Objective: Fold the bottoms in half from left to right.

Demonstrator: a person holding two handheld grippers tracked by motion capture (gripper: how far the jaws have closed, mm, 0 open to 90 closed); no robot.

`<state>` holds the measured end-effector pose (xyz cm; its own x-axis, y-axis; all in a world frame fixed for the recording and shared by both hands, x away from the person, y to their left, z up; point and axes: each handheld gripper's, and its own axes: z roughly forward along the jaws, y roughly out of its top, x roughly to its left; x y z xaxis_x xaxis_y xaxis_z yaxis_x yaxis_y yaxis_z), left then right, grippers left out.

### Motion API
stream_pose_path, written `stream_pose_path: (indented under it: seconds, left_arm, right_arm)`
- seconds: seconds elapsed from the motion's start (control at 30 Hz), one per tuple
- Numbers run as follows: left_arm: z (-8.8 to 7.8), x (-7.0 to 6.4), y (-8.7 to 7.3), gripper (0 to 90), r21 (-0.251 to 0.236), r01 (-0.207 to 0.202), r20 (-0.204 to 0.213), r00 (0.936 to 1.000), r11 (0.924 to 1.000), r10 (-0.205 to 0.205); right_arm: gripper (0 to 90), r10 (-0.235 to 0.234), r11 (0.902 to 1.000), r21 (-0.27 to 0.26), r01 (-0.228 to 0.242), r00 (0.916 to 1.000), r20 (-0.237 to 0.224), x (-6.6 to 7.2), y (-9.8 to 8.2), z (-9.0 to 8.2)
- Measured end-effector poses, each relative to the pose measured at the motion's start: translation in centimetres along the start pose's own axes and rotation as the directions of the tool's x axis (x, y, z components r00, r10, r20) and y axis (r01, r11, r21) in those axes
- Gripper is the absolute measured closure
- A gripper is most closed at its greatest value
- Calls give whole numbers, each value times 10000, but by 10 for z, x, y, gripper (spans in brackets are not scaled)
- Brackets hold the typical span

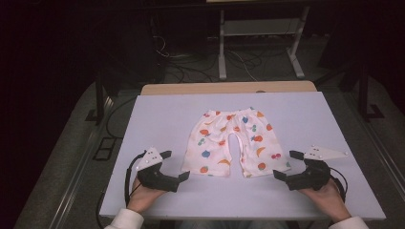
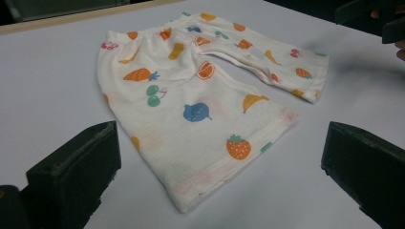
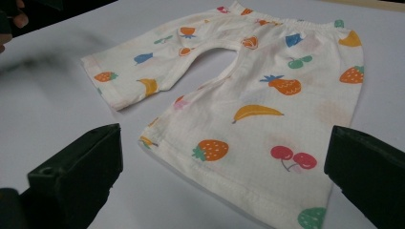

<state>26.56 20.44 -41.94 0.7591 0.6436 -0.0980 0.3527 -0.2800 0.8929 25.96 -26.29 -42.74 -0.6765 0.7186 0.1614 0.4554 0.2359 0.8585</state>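
Shorts (image 1: 232, 141): small white pair printed with coloured fruit, lying flat at the centre of the high view, waistband toward the top of the frame, both leg hems toward the bottom
Table (image 1: 157, 119): pale lilac-white top filling the middle of the high view, with a strip of wood along its far edge
Left gripper (image 1: 175, 164): lower left of centre in the high view, just beside the left leg hem and not touching it; its jaws are spread wide with nothing between them
Right gripper (image 1: 288, 165): lower right of centre in the high view, just beside the right leg hem and apart from the cloth; its jaws also stand wide apart and empty
Left gripper view: the two black jaws rise in the lower left and lower right corners; the shorts (image 2: 205, 102) stretch from the upper middle down to the lower centre, the nearest hem with a strawberry print lying between the jaws but ahead of them on the table (image 2: 47, 81)
Right gripper view: the black jaws sit in both lower corners; the shorts (image 3: 248, 95) run from the top centre to the lower right, a strawberry and a pair of cherries printed near the closest hem, the table (image 3: 62, 105) bare to the left
Hands: one behind each gripper at the bottom edge of the high view, in white sleeves
Background: dark floor with cables and metal table legs across the top of the high view
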Motion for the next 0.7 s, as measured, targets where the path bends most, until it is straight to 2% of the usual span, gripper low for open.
stream_pose_path:
  seconds: [0.7]
  left_arm:
    - [0, -1, 0, 0, -20, 10, 21, 10000, 10000, -10]
  right_arm:
    - [0, -12, 9999, -129, 12, 10000, -22, 1, 1, -3]
